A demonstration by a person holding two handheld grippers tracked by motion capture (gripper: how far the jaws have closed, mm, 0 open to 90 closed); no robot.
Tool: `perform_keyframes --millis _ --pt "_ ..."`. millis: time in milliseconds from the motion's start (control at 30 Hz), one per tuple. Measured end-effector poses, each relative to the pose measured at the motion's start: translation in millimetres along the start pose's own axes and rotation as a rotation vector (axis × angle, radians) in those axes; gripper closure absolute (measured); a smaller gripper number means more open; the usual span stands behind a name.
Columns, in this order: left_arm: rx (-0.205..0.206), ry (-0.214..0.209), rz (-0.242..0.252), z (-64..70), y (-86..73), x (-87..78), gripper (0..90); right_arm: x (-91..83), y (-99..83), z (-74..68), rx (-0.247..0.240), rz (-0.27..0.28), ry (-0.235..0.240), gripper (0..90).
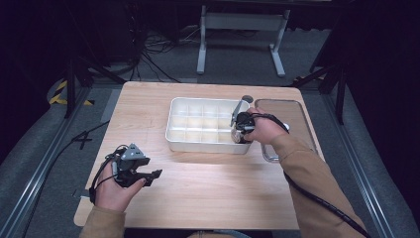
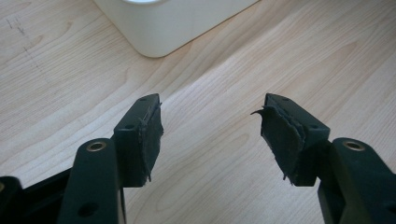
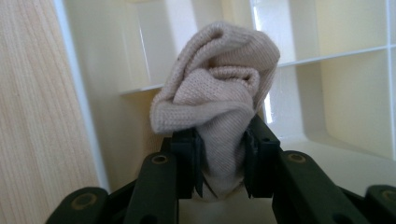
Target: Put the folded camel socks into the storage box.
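Above tray's right end: right gripper (image 3: 219, 177), jaws clamped on bunched beige sock (image 3: 215, 107).
Sock position: directly over white divided tray (image 1: 173, 136), near-right compartment below.
Left gripper (image 2: 210, 135): wide apart, empty, well away.

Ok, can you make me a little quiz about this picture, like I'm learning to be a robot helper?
1. True or false: the right gripper is squeezing a beige knitted cloth.
2. What is the cloth held over? A) the white divided tray B) the clear lid
3. Fill in: the left gripper has its jaws ____ above the wooden table.

Key: 1 true; 2 A; 3 open.
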State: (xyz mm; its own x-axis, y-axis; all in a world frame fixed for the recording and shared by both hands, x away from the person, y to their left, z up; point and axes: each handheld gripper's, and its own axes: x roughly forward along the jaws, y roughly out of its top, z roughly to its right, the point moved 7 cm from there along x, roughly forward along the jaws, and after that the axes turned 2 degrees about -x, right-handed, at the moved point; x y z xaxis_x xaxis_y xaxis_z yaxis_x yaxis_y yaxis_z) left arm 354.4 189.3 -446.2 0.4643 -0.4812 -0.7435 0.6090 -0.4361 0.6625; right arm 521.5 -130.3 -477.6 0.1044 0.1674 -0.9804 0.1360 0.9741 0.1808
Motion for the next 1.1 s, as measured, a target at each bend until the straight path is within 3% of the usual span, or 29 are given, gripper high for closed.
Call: perform_keyframes --millis 500,767,900,1067,1100 --pt "-0.003 -0.005 -0.001 1.9 -0.7 -1.1 38.8 15.0 1.9 1.5 0.067 -0.100 0.031 70.1" --pt "-0.002 -0.006 0.001 1.6 -1.0 -1.8 38.7 14.8 0.5 2.4 0.099 -0.095 0.038 69.2" --pt "-0.001 -0.004 -0.002 -0.1 -0.9 -1.4 38.6 10.9 -1.6 0.5 0.127 -0.055 0.053 64.5" --pt "0.001 -0.005 -0.002 0.3 -0.3 0.0 38.6 3.8 -2.7 -0.4 0.131 -0.031 0.055 59.1" --pt "0.001 -0.009 -0.007 1.1 -0.4 0.1 38.6 -1.6 -2.7 -0.5 0.126 -0.020 0.043 54.5"
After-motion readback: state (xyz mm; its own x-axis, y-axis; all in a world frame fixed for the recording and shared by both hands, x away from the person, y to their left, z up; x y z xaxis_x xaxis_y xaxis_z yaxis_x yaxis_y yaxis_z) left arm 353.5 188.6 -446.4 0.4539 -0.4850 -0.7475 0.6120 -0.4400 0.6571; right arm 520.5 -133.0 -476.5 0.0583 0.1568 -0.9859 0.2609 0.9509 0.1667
